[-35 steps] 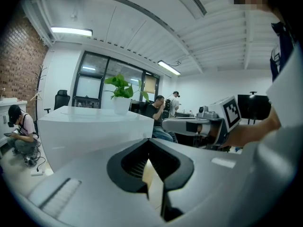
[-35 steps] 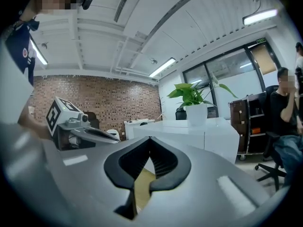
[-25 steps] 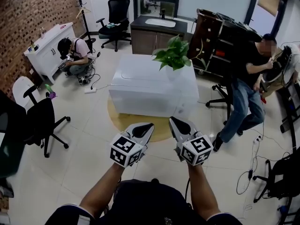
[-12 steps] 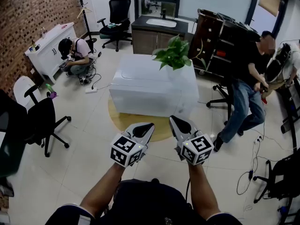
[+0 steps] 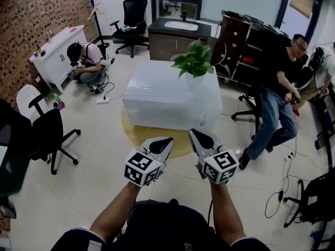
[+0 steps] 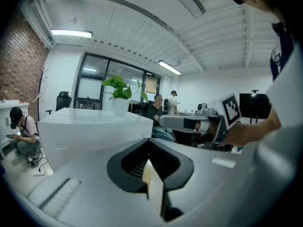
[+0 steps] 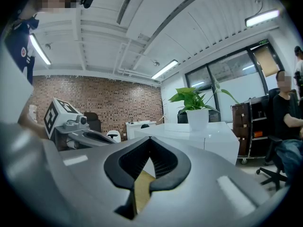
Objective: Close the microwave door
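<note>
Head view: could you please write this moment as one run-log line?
left tongs: shut, empty | right tongs: shut, empty | ahead: white counter with potted plant | task: not under way

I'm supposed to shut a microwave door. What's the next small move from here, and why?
Probably turn to look for the microwave first: none shows in any view. The left claw and right claw are both shut and empty, held side by side, facing only a white counter with a potted plant.
</note>
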